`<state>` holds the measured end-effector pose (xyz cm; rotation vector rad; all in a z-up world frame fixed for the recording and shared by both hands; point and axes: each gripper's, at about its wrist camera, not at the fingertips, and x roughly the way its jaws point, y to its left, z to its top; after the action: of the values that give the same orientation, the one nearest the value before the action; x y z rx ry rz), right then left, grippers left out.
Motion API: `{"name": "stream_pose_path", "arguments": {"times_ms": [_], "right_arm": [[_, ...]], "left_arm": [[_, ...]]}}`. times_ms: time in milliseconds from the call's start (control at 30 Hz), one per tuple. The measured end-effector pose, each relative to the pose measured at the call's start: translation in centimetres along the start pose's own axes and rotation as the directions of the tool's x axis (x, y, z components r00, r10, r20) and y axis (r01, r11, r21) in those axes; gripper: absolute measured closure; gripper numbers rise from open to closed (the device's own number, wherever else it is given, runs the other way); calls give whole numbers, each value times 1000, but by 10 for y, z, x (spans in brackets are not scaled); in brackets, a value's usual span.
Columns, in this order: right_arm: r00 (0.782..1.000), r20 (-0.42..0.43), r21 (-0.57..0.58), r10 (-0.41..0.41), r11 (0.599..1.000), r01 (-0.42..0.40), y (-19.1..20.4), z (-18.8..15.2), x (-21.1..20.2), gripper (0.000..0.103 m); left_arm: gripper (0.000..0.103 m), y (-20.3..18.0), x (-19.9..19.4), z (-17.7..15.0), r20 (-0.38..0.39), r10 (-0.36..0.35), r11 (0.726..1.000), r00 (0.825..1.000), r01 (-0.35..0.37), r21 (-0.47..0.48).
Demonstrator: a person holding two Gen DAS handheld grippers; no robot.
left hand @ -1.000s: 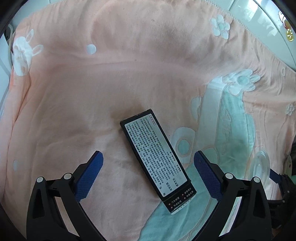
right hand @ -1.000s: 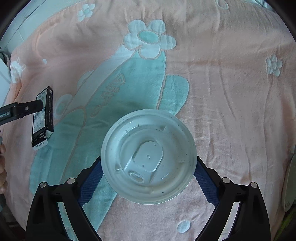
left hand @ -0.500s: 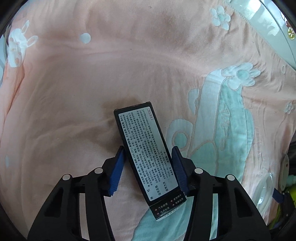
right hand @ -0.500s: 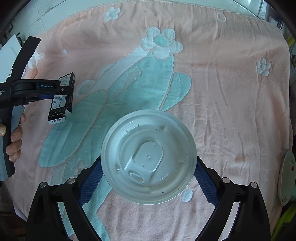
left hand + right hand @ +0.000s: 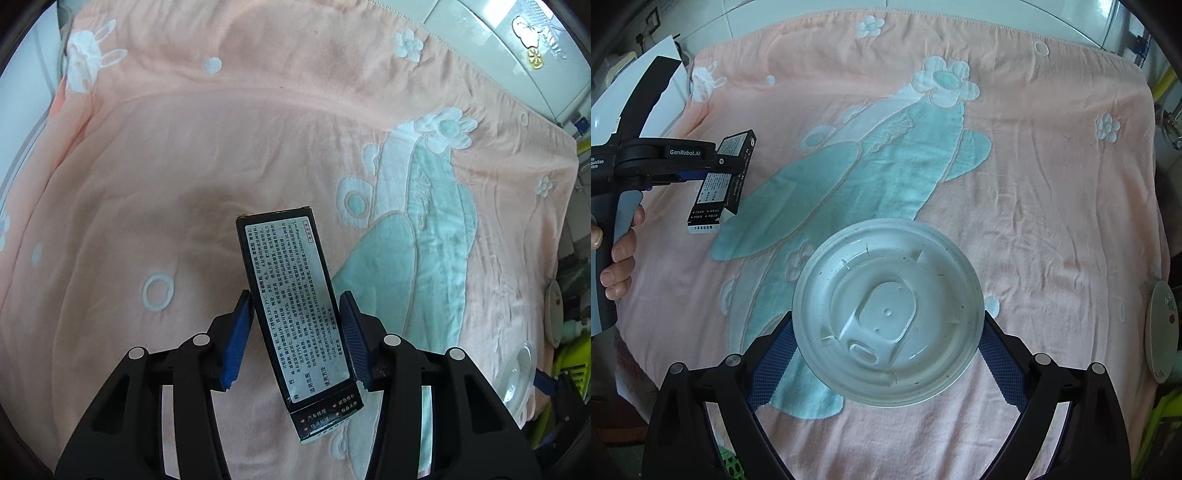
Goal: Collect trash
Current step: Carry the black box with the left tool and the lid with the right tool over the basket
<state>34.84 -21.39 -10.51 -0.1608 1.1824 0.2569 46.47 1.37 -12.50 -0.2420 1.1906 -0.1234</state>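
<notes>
While the black printed box (image 5: 297, 314) hangs above the pink blanket (image 5: 166, 155), clamped by the left gripper (image 5: 297, 332) fingers, the clear plastic lid (image 5: 888, 312) sits gripped between the right gripper (image 5: 886, 354) fingers over the same blanket.

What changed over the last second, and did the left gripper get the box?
Yes. The left gripper closed from wide open onto the box and lifted it off the blanket. The right gripper kept its hold on the lid and rose too.
</notes>
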Motion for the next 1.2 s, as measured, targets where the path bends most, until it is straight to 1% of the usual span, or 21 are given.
{"name": "stream_pose_path", "arguments": {"times_ms": [67, 267, 433, 733, 833, 1000, 1100, 1200], "right_arm": [[1000, 4, -18, 4, 1000, -3, 7, -11, -6, 13], [1000, 12, -77, 1, 997, 0, 28, -43, -26, 13], [1000, 24, -121, 4, 993, -1, 46, -72, -46, 13], [1000, 24, -199, 12, 980, -7, 83, -124, -74, 13], [1000, 20, -219, 13, 976, -9, 95, -140, -80, 13], [1000, 12, -252, 8, 968, -5, 113, -165, -86, 13], [1000, 3, -273, 5, 962, -4, 122, -178, -87, 13], [1000, -14, -297, 0, 955, -5, 129, -192, -87, 13]], "left_arm": [[56, 0, -12, -8, 11, -5, 1000, 1000, 5, 10], [56, 3, -58, -49, 57, -16, 999, 998, 14, 28], [56, 4, -99, -93, 98, -24, 998, 995, 17, 68], [56, 11, -153, -171, 146, -61, 994, 987, 47, 93], [56, 16, -167, -196, 154, -77, 993, 985, 62, 101], [56, 22, -185, -239, 163, -76, 991, 984, 57, 121], [56, 24, -193, -260, 174, -73, 990, 982, 50, 129], [56, 25, -195, -277, 168, -86, 989, 982, 64, 131]]}}
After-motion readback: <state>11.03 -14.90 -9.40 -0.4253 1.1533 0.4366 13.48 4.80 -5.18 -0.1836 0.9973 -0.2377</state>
